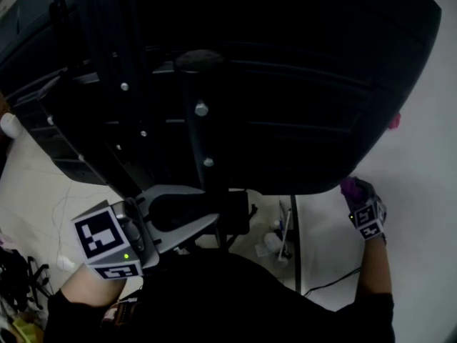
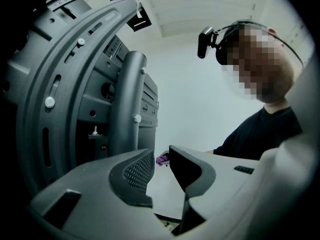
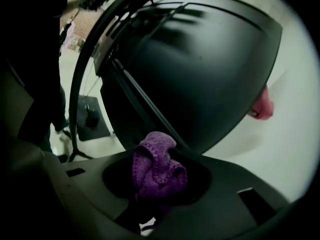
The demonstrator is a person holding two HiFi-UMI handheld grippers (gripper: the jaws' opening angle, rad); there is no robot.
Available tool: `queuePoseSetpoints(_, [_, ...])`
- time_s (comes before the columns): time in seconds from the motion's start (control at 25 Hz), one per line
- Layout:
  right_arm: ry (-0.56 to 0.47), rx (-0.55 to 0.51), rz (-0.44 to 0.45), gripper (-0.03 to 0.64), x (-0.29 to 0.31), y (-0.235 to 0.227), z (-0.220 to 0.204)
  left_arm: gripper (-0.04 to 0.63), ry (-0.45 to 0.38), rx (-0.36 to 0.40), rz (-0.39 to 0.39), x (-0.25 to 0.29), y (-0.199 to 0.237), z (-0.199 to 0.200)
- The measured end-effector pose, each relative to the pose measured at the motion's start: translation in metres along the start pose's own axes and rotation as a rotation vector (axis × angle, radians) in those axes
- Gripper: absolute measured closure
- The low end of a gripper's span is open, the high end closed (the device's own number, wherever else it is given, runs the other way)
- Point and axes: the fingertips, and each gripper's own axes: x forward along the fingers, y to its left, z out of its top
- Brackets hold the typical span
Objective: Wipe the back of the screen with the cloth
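Observation:
The screen shows its dark curved back and fills the top of the head view. Its grey mount arm with screws stands to the left in the left gripper view. A purple cloth sits bunched in my right gripper, which is shut on it just below the screen's lower right edge. In the head view that gripper and the cloth are at the screen's right rim. My left gripper stands open and empty under the mount, its fingers apart.
A white tabletop spreads to the right, with a pink object at the screen's edge. Below, a thin black stand and small items lie on the floor. A person in a dark top wears a head camera.

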Motion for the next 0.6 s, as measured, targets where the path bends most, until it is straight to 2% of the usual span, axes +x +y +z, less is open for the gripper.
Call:
queuePoseSetpoints(0.08, [-0.178, 0.050, 0.067, 0.491, -0.018, 0.027, 0.057, 0.497, 0.012, -0.028, 0.007, -0.001, 0.003, -0.006])
queuePoseSetpoints(0.16, [-0.362, 0.107, 0.184, 0.491, -0.033, 0.064, 0.116, 0.497, 0.025, -0.052, 0.014, -0.003, 0.005, -0.016])
queuePoseSetpoints(0.24, [-0.533, 0.234, 0.336, 0.491, -0.052, 0.104, 0.175, 0.497, 0.042, -0.060, 0.031, -0.005, 0.009, -0.031])
queuePoseSetpoints(0.32, [-0.651, 0.381, 0.511, 0.491, -0.073, 0.141, 0.226, 0.497, 0.049, -0.074, 0.046, -0.010, 0.011, -0.046])
queuePoseSetpoints(0.36, [-0.673, 0.432, 0.587, 0.491, -0.081, 0.157, 0.245, 0.497, 0.045, -0.082, 0.050, -0.013, 0.011, -0.052])
queuePoseSetpoints(0.44, [-0.680, 0.488, 0.685, 0.492, -0.091, 0.179, 0.272, 0.497, 0.033, -0.096, 0.067, -0.020, 0.012, -0.063])
queuePoseSetpoints(0.6, [-0.697, 0.549, 0.745, 0.498, -0.097, 0.187, 0.294, 0.497, 0.019, -0.095, 0.122, -0.024, 0.019, -0.078])
